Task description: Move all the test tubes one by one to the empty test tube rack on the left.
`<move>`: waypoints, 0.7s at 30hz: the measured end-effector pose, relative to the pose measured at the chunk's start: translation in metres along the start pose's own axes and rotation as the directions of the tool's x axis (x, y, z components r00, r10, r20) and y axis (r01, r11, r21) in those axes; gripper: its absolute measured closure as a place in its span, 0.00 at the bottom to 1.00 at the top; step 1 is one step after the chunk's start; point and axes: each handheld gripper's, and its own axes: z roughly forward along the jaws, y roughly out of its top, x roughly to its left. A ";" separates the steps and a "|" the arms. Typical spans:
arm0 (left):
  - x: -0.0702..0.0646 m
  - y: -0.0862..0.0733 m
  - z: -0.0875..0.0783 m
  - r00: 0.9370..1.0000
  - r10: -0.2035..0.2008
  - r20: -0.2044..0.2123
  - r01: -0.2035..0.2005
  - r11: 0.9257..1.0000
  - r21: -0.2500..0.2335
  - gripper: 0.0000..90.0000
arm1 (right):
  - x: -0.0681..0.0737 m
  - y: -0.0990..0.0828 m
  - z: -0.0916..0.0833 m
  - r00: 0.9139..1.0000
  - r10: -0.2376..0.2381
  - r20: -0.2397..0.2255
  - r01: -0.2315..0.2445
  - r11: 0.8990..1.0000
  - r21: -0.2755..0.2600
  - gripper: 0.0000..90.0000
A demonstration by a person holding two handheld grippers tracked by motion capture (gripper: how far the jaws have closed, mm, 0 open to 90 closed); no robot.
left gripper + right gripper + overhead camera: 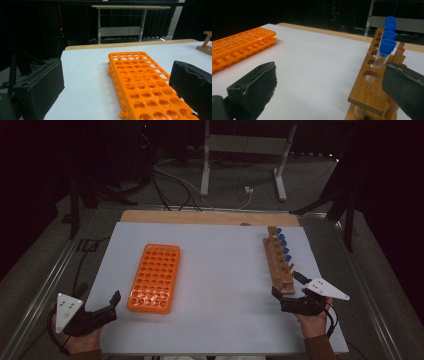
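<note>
Black jaws of the right gripper gape wide, gripping nothing, with the wooden rack just ahead beside its right jaw, blue-capped tubes standing beyond. Left gripper is spread wide too, empty, orange rack just ahead.

Left gripper: held in the person's left hand at the near left corner of the worktop. It lies low over that corner, its jaws spread wide with nothing between them, pointing toward the worktop's middle.

Right gripper: held in the right hand at the worktop's near right edge. It points toward the far side of the worktop. Its jaws are spread wide and grip nothing.
</note>
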 end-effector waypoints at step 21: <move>-0.008 -0.006 0.007 0.999 0.026 -0.021 -0.025 0.999 0.047 0.02 | -0.021 0.041 -0.007 0.998 -0.032 0.049 0.032 0.999 0.000 0.00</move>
